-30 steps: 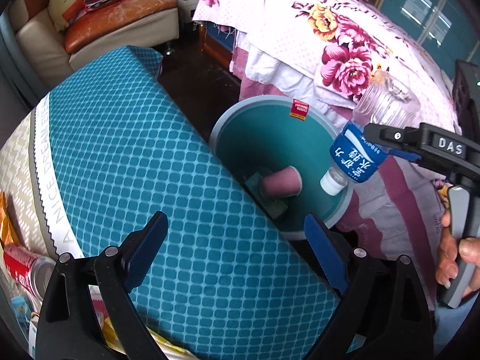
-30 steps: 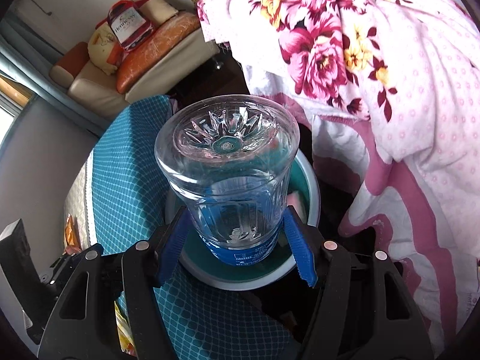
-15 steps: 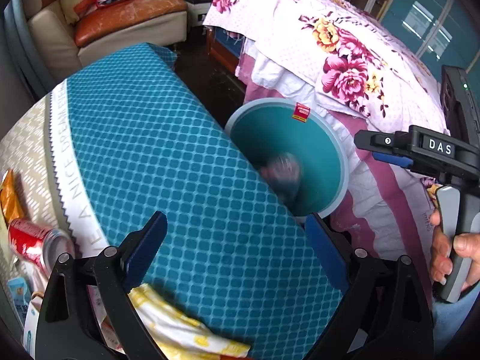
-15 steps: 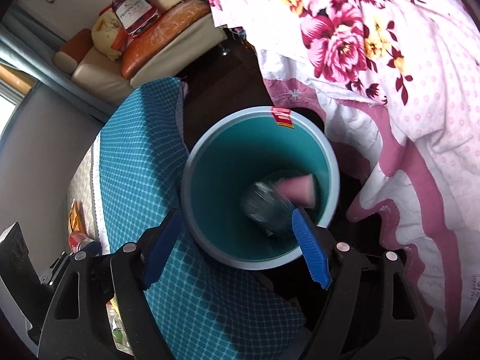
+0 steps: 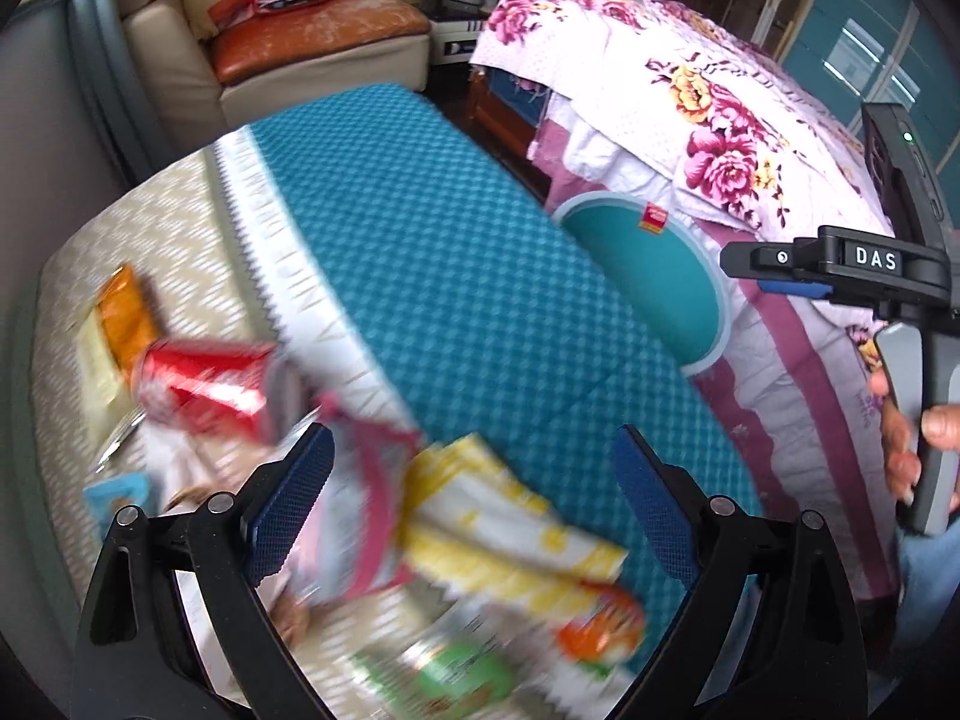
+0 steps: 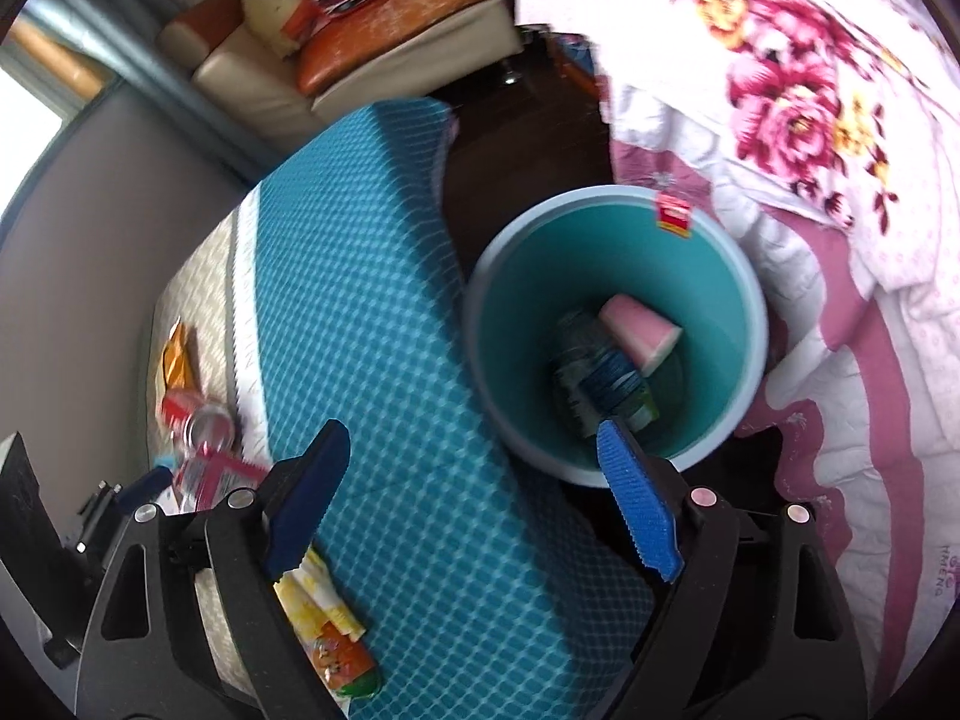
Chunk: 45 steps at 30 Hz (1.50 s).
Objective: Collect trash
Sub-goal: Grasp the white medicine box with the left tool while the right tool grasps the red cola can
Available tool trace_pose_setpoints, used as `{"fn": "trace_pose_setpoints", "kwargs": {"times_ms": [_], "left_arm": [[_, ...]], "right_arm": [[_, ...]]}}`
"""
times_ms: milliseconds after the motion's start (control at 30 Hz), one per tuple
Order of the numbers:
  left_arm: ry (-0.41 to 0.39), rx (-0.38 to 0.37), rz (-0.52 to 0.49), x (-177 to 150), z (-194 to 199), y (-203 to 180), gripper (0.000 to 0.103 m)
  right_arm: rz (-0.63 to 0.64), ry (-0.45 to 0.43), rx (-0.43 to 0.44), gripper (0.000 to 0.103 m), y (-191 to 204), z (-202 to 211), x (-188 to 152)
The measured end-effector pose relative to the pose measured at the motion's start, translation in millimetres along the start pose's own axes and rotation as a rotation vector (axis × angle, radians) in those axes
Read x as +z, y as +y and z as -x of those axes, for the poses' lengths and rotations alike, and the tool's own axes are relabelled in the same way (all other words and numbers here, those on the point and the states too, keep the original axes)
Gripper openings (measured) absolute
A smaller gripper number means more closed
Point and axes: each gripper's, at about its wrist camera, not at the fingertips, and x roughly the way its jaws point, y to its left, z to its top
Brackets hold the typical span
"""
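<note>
The teal bin stands on the floor between table and bed. Inside it lie a clear water bottle with a blue label and a pink cup. My right gripper hovers over the table edge beside the bin, its jaws still opening and nothing between them. My left gripper is open above a blurred pile of trash: a yellow wrapper, a pink-edged packet, a red can and an orange packet. The bin shows to the right.
A teal checked cloth covers the table. A bed with a floral quilt crowds the bin's far side. A sofa stands behind. A hand grips the right tool's handle. Dark floor lies between table and bed.
The bottle left my right gripper and fell into the bin, and those jaws spread wider. Both views swung from the bin toward the table; the trash pile came under my left gripper.
</note>
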Motion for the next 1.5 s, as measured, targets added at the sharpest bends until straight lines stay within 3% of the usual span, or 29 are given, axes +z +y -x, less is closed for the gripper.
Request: {"fn": "trace_pose_setpoints", "kwargs": {"times_ms": [300,667,967,1333,1433,1500], "left_arm": [[0.021,0.087,-0.043,-50,31,56,0.093],[0.089,0.140,-0.008,-92,35,123,0.093],[0.155,0.105,-0.098,-103,14,128,0.093],[0.145,0.115,-0.124,-106,4,128,0.093],[0.147,0.122,-0.121,-108,0,125,0.080],[0.132,0.123,-0.109,-108,2,124,0.077]], "right_arm": [[0.225,0.048,-0.014,0.082,80,-6,-23],[0.345,0.130,-0.002,0.083,147,-24,-48],[0.380,0.157,0.004,0.083,171,-35,-56],[0.383,0.186,0.004,0.083,175,-48,-57],[0.391,0.192,-0.001,0.083,177,-51,-56],[0.395,0.193,-0.005,0.083,179,-52,-56]]}}
